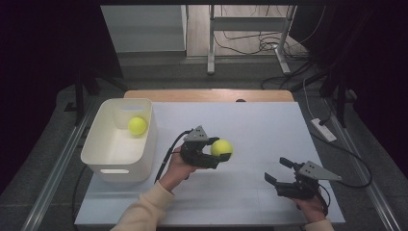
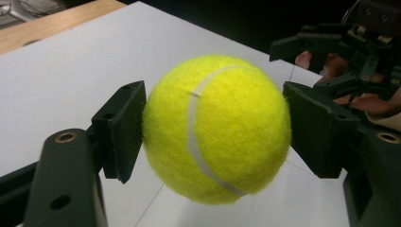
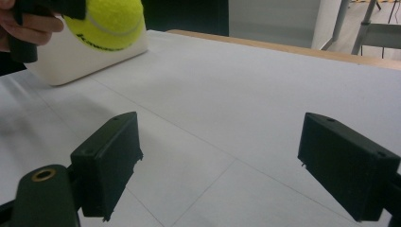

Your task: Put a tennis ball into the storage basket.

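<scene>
Dim room: beyond the jaws, a grey floor (image 1: 240, 72), metal table legs (image 1: 210, 43), tangled cables (image 1: 269, 45), dark curtains either side.

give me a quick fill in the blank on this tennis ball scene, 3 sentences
1. The left gripper is shut on a yellow ____ ball.
2. A second ball lies inside the white ____ at the table's left.
3. The right gripper holds nothing, and its jaws stand ____.

Missing words: tennis; bin; open
</scene>
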### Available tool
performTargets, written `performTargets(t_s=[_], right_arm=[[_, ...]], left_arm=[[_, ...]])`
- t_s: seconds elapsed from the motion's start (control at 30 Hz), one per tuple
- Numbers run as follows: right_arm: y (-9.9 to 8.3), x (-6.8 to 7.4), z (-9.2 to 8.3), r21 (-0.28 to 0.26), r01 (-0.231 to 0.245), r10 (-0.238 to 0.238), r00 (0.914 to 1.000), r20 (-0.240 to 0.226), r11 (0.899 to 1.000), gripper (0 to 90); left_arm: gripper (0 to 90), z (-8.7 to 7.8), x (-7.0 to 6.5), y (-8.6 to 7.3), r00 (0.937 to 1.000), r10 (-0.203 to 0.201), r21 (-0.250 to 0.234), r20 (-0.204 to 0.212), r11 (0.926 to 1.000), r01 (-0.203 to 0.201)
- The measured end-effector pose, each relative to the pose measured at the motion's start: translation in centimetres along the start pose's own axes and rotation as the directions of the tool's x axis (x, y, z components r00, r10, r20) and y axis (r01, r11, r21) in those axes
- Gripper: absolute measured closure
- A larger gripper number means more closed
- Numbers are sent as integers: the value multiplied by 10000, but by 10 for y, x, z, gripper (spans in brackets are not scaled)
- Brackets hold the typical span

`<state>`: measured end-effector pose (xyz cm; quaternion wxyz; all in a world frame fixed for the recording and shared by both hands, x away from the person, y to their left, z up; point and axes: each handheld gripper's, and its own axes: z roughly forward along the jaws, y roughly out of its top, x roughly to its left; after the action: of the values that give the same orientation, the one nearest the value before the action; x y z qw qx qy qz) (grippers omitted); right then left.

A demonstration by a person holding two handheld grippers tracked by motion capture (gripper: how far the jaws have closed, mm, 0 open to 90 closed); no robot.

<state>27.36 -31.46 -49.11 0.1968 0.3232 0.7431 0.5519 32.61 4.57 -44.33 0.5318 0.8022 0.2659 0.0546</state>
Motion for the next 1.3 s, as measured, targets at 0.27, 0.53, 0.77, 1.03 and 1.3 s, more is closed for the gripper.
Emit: performTargets(t_s=[0.27, 0.53, 0.77, 1.03, 1.3], right_arm=[[0, 1, 1, 42, 100, -100, 9999, 32, 9999, 139], [0, 2, 1, 61, 118, -118, 9999, 61, 9999, 139], [-1, 2, 2, 83, 124, -124, 9999, -50, 9999, 139], [0, 2, 3, 76, 135, -135, 9999, 23, 9999, 139], [0, 1, 1, 45, 104, -105, 9999, 59, 9999, 139]], left_arm=[[273, -10, 3, 3, 9998, -64, -181, -209, 9998, 60], [273, -21, 7, 9, 9986, -133, -365, -514, 9993, 114], [273, -32, 10, 16, 9958, -232, -605, -889, 9980, 179], [273, -49, 16, 19, 9907, -396, -986, -1304, 9948, 268], [273, -70, 20, 22, 9849, -564, -1366, -1639, 9901, 339]])
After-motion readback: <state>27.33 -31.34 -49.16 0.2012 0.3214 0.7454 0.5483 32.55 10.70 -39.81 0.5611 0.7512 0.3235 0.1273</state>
